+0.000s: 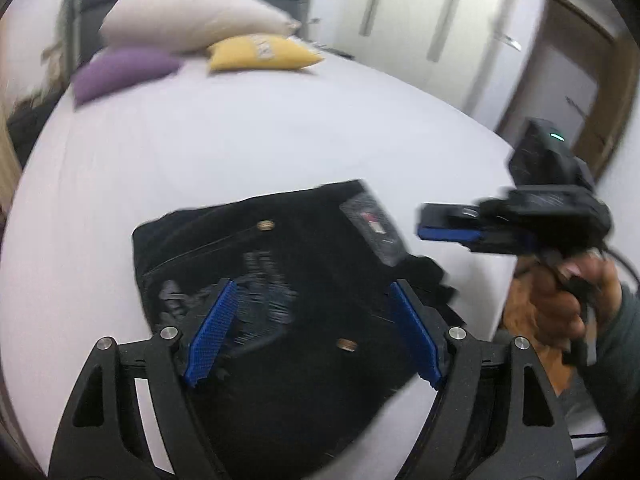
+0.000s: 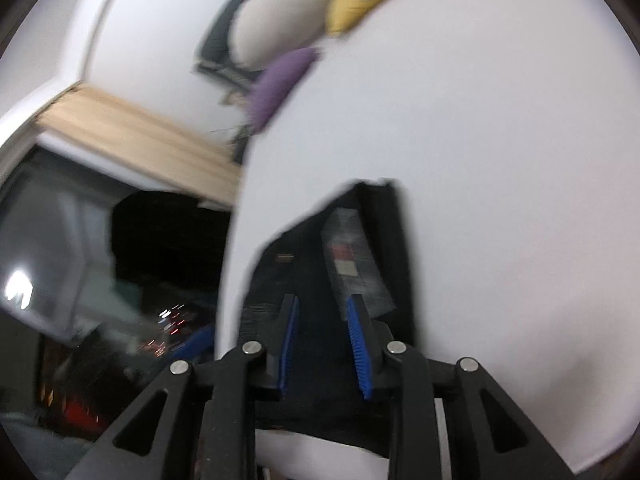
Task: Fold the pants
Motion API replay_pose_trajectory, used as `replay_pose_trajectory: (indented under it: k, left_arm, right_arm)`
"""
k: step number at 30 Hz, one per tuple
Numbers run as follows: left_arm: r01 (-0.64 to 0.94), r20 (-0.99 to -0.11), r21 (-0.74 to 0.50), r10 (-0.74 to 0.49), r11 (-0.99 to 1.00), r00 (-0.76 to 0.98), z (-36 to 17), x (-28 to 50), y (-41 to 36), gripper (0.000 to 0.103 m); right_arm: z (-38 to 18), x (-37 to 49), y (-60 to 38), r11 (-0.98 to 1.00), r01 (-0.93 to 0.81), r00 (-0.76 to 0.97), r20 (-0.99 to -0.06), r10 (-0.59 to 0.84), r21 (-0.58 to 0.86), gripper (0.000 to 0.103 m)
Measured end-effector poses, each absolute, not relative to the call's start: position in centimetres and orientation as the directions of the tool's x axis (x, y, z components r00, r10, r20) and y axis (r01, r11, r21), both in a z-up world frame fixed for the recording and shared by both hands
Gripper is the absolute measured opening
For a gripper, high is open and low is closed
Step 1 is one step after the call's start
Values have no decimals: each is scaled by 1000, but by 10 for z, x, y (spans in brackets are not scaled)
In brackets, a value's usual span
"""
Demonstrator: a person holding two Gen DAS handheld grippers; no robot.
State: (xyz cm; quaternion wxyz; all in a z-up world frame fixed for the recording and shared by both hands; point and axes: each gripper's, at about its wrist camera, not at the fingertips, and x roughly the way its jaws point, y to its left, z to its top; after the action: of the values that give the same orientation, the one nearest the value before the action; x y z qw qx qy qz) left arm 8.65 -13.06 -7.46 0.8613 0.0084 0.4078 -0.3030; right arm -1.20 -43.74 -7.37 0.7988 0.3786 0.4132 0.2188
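The left gripper point(image 1: 312, 300) points steeply downward, its blue-padded jaws spread wide with nothing pressed between them. The right gripper point(image 2: 322, 312), to its right and held in a person's hand point(image 1: 560, 304), tilts more gently downward, jaws parted by a narrow gap and gripping nothing.

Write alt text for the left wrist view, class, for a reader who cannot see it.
Dark folded pants lie on a white bed, seen between the wide-open blue pads of the left gripper. At right, a hand holds the right gripper above the bed beside the pants. White, purple and yellow pillows sit at the far end.
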Motion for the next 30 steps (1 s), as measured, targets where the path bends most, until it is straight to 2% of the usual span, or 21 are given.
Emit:
replay_pose_trajectory:
  k: [2,4,5,6,7,8,9,10,12,16,20,27,30]
  left_arm:
    - [497,-718,-271,-517,824,467,-86,99,-129,77]
    - [478,-747,-274,-498,835,441,-109,99,-127,76]
    - [464,-761,-307,-507,831,404,-125,103,-121,74]
    - [462,-764,-319,-513,828,392,-134,104,-119,71]
    - [469,-756,-324,-523,822,394,-137,104,-117,71]
    - [479,-751,-320,-527,818,399,-136,103,-116,70]
    - [479,-752,-324,-529,816,393,-133,105,-114,60]
    - [475,-748,-344,-542,810,383,-131,109,-112,45]
    - [462,-735,-380,-565,801,375,-123,126,-105,35]
    - [422,-735,-367,-537,829,415,-108,163,-99,35]
    - [454,-805,-281,-466,845,368,-134,179,-119,32]
    - [537,-797,-152,-424,830,430,-128,91,-117,32]
    - [595,-774,-36,-399,803,491,-125,37,-118,31]
  right_arm:
    - [-81,-4,-428,600,-67,525,-483,700,797,29]
    - [-106,3,-420,619,-14,473,-541,695,785,29]
    - [-125,5,-419,640,34,442,-586,679,768,25]
    - [-136,3,-421,643,52,439,-596,673,764,7]
    - [-143,-1,-426,636,63,457,-589,667,769,0]
    - [-145,-4,-431,609,63,473,-561,679,791,0]
    - [-144,-7,-434,606,61,485,-555,676,793,0]
    - [-142,-8,-435,619,52,487,-561,669,783,0]
    - [-139,-7,-434,635,48,481,-575,662,771,0]
    - [-137,-1,-431,647,61,477,-592,650,760,0]
    - [-137,-3,-428,643,78,487,-592,642,762,0]
    - [-138,-9,-428,651,88,494,-601,629,754,0]
    - [-136,-14,-426,668,81,502,-609,613,739,0]
